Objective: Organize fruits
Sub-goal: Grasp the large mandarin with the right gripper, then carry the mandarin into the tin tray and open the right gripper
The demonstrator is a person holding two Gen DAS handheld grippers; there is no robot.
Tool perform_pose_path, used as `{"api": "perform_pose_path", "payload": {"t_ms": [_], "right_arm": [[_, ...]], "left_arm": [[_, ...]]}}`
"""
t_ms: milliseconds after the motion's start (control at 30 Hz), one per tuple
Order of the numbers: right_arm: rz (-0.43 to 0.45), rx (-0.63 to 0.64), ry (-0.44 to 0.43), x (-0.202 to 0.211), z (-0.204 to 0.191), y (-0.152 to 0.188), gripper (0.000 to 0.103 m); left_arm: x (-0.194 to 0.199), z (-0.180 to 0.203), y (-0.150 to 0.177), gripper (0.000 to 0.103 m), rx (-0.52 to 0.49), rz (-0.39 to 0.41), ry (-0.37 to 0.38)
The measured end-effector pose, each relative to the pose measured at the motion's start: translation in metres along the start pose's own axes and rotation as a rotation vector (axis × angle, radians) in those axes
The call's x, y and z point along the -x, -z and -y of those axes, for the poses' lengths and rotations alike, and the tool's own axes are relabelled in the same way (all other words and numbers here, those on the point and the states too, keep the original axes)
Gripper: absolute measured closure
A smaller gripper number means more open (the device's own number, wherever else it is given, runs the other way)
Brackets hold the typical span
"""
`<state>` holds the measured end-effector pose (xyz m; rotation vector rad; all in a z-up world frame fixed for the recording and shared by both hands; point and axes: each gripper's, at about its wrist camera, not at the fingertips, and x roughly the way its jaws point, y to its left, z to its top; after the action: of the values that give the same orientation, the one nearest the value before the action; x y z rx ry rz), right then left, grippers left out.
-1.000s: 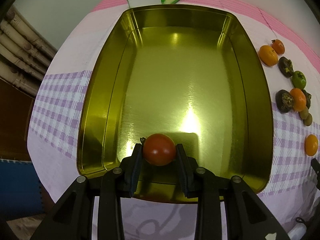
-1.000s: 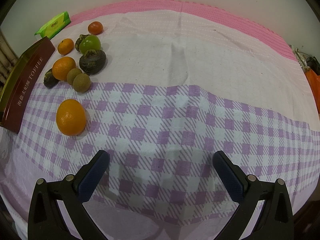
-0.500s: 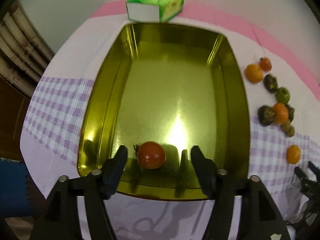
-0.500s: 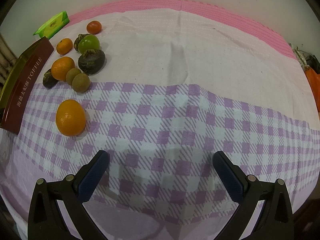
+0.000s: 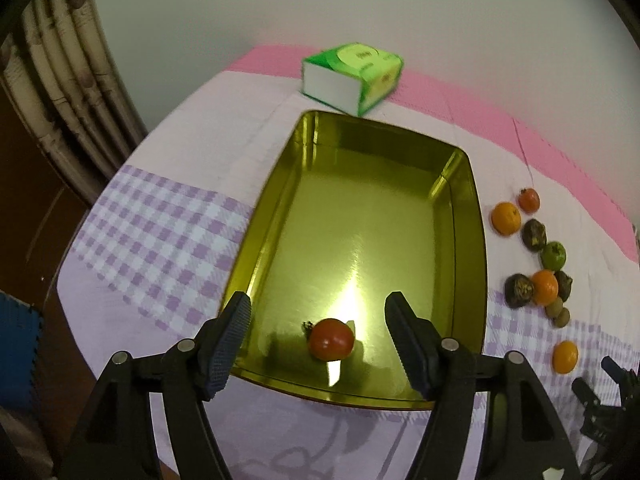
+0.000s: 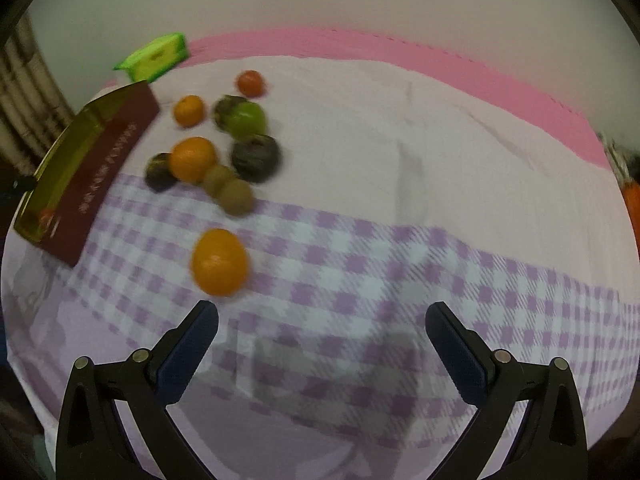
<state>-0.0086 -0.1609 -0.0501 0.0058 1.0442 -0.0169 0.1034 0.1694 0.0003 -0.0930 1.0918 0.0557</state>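
Note:
A red tomato (image 5: 331,339) lies alone in the gold tin tray (image 5: 466,248) near its front wall. My left gripper (image 5: 318,340) is open and empty, raised above and just in front of the tray's near edge. Several fruits lie on the cloth right of the tray: oranges (image 5: 506,218), a green fruit (image 5: 553,255), dark fruits (image 5: 518,289) and a lone orange (image 5: 565,356). In the right wrist view my right gripper (image 6: 322,338) is open and empty, with the lone orange (image 6: 219,261) just beyond its left finger and the fruit cluster (image 6: 236,140) farther back.
A green tissue box (image 5: 352,78) stands behind the tray. The tray's maroon side (image 6: 100,172) shows at the left of the right wrist view. The table edge drops off at the left, near bamboo poles (image 5: 68,76). An orange object (image 6: 632,204) sits at the far right.
My left gripper opened, let the tomato go in the tray, and pulled back and up. My right gripper swung left toward the lone orange; its view is blurred.

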Motion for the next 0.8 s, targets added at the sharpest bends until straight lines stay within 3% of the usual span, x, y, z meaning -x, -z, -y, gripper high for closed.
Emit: {"api": "perform_pose_path", "payload": {"t_ms": [100, 433, 667, 800], "right_arm": [[0.003, 0.051, -0.009, 0.001, -0.016, -0.003, 0.011], [-0.056, 0.09, -0.066, -0.005, -0.02, -0.009, 0.041], [-0.075, 0.122, -0.054, -0.017, -0.025, -0.016, 0.05], [-0.075, 0.134, -0.064, -0.015, -0.027, -0.016, 0.066]], "left_arm": [[0.001, 0.001, 0.002, 0.025, 0.011, 0.01, -0.015], [0.012, -0.007, 0.006, 0.021, 0.025, 0.04, -0.034], [0.015, -0.016, 0.011, 0.015, 0.051, 0.028, -0.041], [0.015, -0.023, 0.013, 0.014, 0.079, 0.024, -0.035]]}}
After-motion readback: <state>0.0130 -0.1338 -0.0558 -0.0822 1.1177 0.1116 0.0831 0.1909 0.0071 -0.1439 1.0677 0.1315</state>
